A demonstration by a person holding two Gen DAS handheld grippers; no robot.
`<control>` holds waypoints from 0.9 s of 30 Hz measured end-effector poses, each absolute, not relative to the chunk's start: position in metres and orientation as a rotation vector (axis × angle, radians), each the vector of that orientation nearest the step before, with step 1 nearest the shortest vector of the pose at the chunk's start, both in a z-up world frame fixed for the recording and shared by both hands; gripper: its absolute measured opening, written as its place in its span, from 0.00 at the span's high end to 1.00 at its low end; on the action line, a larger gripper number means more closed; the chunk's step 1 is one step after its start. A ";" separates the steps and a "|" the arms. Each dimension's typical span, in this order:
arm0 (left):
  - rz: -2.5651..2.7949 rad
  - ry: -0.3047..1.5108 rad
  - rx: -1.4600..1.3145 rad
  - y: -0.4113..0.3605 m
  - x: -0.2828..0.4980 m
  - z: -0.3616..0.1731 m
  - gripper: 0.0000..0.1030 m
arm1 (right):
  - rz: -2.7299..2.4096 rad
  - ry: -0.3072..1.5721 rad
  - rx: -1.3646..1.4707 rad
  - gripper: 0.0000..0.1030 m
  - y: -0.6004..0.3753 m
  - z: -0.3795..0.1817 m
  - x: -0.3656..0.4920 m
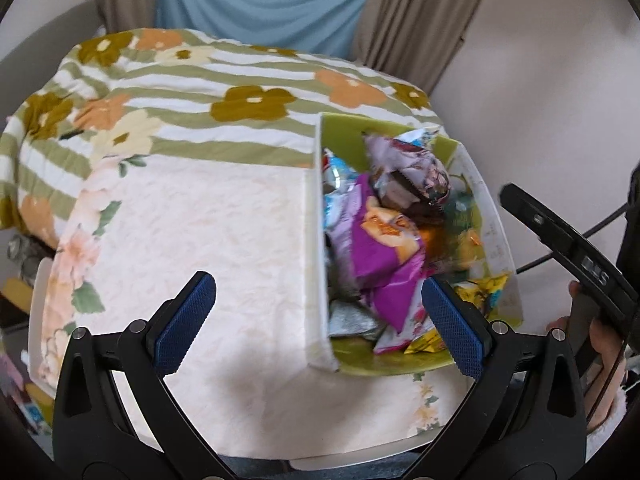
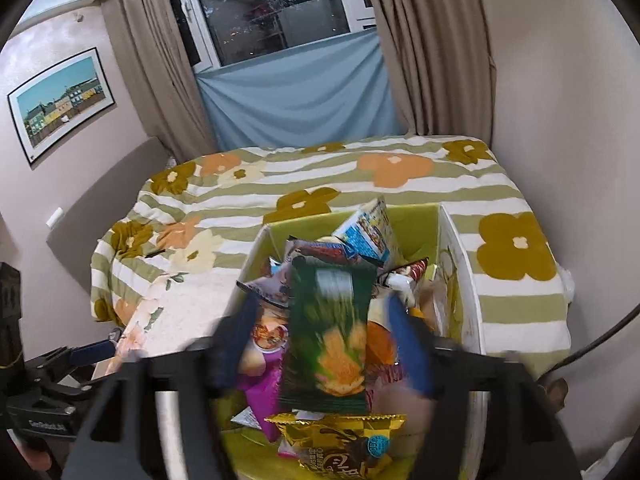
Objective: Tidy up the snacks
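White cardboard box with lime-green lining [image 1: 320,240] heaped with bright foil snack packets, standing at the right edge of the pale floral-cloth tabletop [image 1: 200,240], left gripper [image 1: 320,320] jaws wide apart and empty above the cloth, right gripper [image 2: 324,340] jaws parted, blurred, a dark green snack packet [image 2: 328,320] between them over the box, grip unclear.

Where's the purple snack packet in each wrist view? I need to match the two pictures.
Left wrist: the purple snack packet lies right of centre, inside the green-lined box.
Right wrist: only part of it shows, low and left of centre, beside the dark green packet.
Shared landmark: the blue window cloth.
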State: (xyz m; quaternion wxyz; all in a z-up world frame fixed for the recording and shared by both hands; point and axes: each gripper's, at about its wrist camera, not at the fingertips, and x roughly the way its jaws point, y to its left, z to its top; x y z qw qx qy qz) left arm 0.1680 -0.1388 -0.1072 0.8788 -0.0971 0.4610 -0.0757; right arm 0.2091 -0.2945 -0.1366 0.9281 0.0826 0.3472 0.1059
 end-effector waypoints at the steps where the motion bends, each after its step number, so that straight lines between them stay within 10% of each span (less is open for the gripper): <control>1: -0.151 0.960 -0.203 -0.136 0.165 -0.108 0.01 | 0.216 0.701 0.169 0.15 -0.295 -0.137 0.206; 24: -0.147 0.706 -0.096 -0.031 0.067 -0.019 0.01 | 0.102 0.595 0.072 0.13 -0.217 -0.072 0.086; 27: -0.132 0.648 -0.053 -0.016 0.039 -0.006 0.01 | 0.092 0.582 0.065 0.01 -0.196 -0.062 0.066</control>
